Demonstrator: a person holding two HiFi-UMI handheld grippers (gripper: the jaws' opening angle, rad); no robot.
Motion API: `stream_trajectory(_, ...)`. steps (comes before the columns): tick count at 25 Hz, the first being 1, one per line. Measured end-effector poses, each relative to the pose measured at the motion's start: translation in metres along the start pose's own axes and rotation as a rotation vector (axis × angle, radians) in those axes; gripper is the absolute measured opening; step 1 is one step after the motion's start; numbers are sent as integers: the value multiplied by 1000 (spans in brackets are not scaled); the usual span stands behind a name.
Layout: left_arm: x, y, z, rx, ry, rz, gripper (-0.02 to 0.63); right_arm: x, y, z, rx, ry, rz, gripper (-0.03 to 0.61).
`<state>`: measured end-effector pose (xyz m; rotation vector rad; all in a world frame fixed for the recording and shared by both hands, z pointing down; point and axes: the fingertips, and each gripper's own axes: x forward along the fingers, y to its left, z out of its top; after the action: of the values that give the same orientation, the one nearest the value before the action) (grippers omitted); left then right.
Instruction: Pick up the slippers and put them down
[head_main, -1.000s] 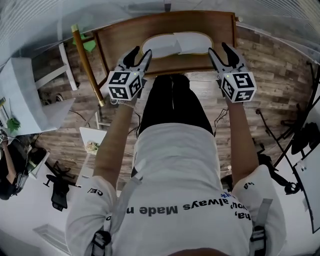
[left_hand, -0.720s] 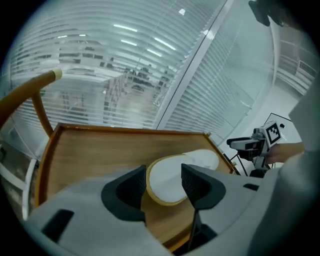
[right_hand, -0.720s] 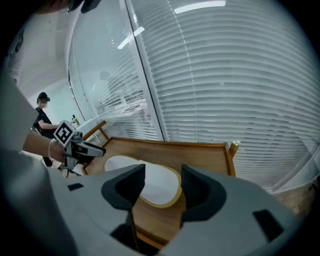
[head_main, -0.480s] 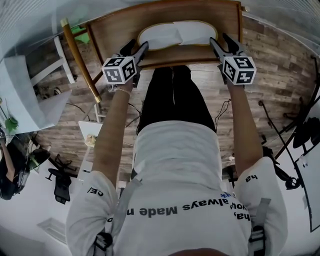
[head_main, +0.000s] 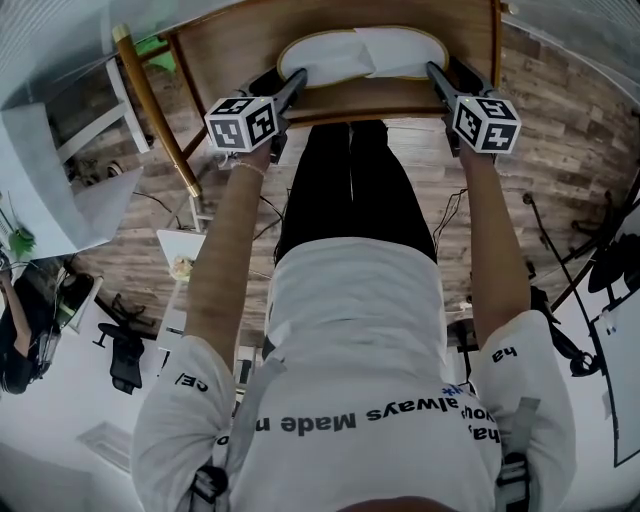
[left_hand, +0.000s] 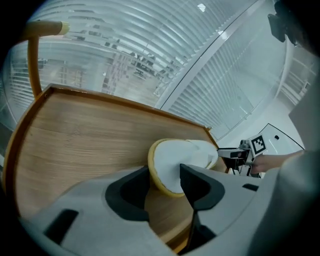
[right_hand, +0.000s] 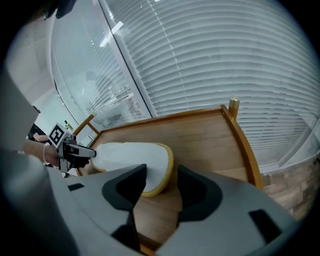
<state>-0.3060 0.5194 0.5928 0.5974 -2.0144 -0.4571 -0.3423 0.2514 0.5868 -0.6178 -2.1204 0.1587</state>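
Two white slippers with a yellow rim (head_main: 345, 58) lie toe to toe, overlapping, on a wooden table (head_main: 230, 50). My left gripper (head_main: 282, 82) is at their left end. In the left gripper view that end (left_hand: 172, 162) sits between the left gripper's (left_hand: 164, 175) wide jaws, which have just been closing a little; the pads do not press on it. My right gripper (head_main: 452, 75) is at the right end. In the right gripper view the slipper edge (right_hand: 135, 157) lies in front of the right gripper's (right_hand: 161, 172) gap; those jaws stand wide open.
The table has a raised wooden rim (right_hand: 240, 135). A wooden post (head_main: 155, 105) slants at its left, next to white furniture (head_main: 60, 170). Window blinds (right_hand: 210, 55) run behind the table. Stands and cables (head_main: 590, 270) lie on the floor at the right.
Both grippers have come down and forward to the two ends of the slippers. The table and slippers now sit nearer the top of the head view.
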Motion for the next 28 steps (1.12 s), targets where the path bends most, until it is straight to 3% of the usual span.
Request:
stream_trajectory(7, -2, -2, 3, 5, -15, -2, 112, -4, -2, -3, 49, -25, -13, 76)
stream_trajectory(28, -41, -36, 43, -4, -89, -20, 69, -46, 19, 43, 39, -100, 9, 41)
